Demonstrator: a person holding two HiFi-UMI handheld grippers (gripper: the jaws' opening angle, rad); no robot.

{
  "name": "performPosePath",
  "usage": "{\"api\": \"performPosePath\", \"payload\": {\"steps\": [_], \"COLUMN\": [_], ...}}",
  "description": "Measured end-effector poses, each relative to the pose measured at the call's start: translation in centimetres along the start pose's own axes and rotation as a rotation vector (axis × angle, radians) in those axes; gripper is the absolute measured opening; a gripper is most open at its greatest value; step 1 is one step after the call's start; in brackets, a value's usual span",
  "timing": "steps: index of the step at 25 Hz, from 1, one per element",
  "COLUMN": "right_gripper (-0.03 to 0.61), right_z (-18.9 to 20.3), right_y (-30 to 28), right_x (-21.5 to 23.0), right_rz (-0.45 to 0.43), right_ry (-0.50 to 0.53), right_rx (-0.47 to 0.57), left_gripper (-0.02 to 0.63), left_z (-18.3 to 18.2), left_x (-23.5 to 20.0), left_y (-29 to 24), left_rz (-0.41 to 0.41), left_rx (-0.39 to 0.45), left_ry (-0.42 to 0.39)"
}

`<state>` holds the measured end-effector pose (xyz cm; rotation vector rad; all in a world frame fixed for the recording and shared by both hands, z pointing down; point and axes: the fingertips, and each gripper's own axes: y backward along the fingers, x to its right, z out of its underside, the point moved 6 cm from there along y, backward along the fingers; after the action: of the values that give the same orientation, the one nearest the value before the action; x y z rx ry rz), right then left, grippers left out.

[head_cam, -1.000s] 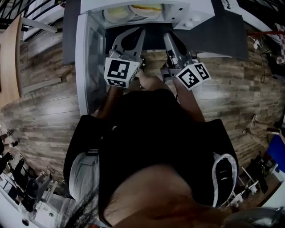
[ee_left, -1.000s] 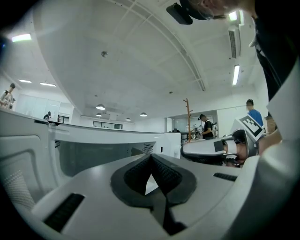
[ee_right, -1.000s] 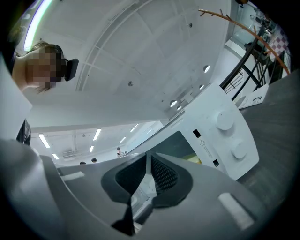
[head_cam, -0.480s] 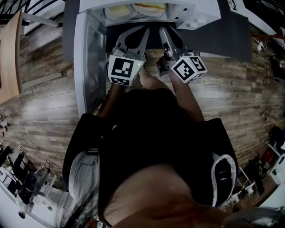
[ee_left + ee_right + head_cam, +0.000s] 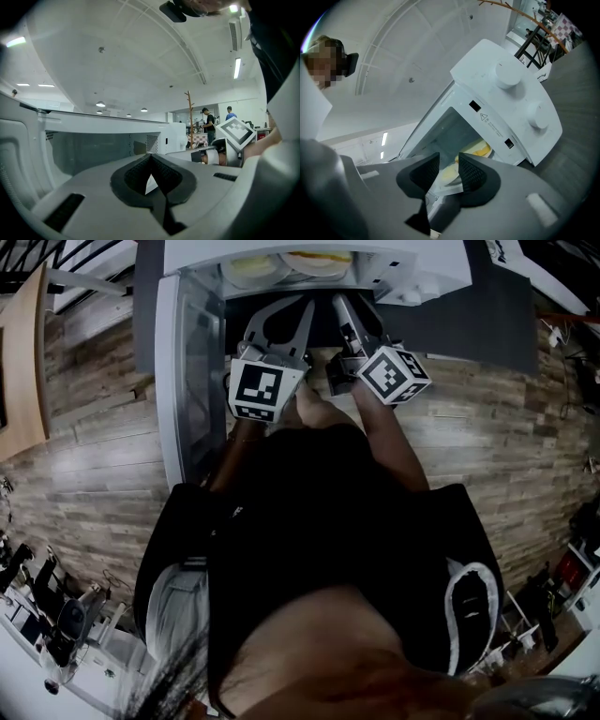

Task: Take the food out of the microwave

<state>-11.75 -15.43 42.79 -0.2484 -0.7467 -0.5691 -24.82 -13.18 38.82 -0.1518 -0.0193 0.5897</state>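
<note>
A white microwave (image 5: 412, 268) stands at the top of the head view with its door (image 5: 192, 371) swung open to the left. Inside lie two plates of pale yellow food (image 5: 248, 268) (image 5: 314, 259). My left gripper (image 5: 281, 306) is just outside the opening, shut and holding nothing; its pads meet at the tips (image 5: 151, 158). My right gripper (image 5: 343, 304) is beside it, open. Its jaws have just been opening, with nothing between them. Through the gap of my right gripper (image 5: 449, 165) I see the yellow food (image 5: 477, 150) on its plate deeper in the cavity.
The control panel with two round knobs (image 5: 508, 75) (image 5: 536, 117) is right of the opening. The microwave stands on a dark top (image 5: 478, 324) above wood-look flooring (image 5: 94, 474). In the left gripper view, people (image 5: 208, 123) stand far off by a coat stand (image 5: 189, 110).
My right gripper has moved closer to the microwave opening and rolled a little. The left gripper has stayed where it was.
</note>
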Motion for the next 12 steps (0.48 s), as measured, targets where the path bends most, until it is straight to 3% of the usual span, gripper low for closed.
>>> {"api": "performPosePath", "payload": {"steps": [12], "right_gripper": [0.163], "right_z": [1.1], "right_y": [-2.2], "right_x": [2.6], "right_rz": [0.115], "right_ry": [-0.087], "right_rx": [-0.018], "left_gripper": [0.006], "left_z": [1.0], "left_x": [-0.4], "left_y": [-0.4], "left_rz": [0.01], "left_rx": [-0.027], "left_ry": [0.019]}}
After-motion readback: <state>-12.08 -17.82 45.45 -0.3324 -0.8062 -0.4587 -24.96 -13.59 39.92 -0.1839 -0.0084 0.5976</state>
